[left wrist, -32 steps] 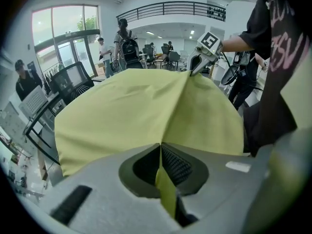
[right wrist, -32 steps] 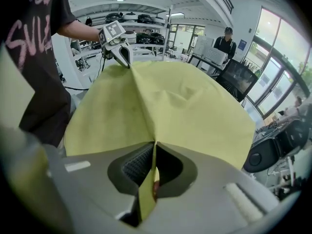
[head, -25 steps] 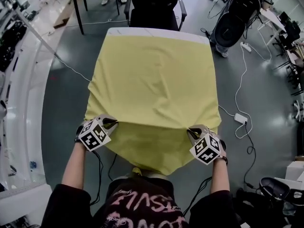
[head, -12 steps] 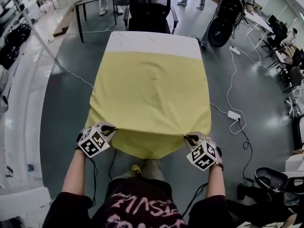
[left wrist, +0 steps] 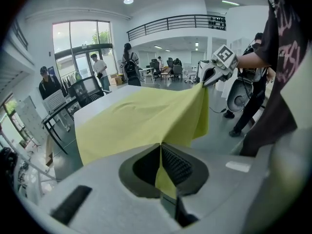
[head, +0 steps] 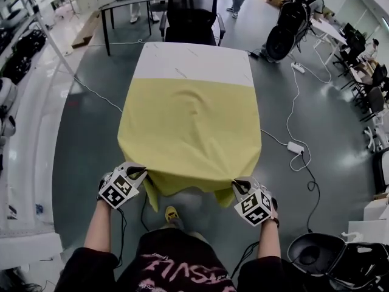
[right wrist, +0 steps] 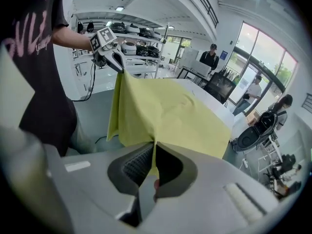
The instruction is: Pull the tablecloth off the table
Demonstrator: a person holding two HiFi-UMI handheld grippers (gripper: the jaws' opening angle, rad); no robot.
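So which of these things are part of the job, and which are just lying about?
Part of the job:
- tablecloth
- table
- left gripper and right gripper, both shut on the tablecloth

Lying about:
- chair
- desk
- power strip

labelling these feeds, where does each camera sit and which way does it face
Head view: on the person's head, looking down at the yellow tablecloth on the white table; shows forearms, left gripper and right gripper.
Left gripper view: on the left gripper, looking along its jaws, shut on the tablecloth's edge, toward the right gripper; torso at right.
Right gripper view: mirrored, jaws shut on the edge, facing the left gripper; torso at left.
Shared: all show the tablecloth.
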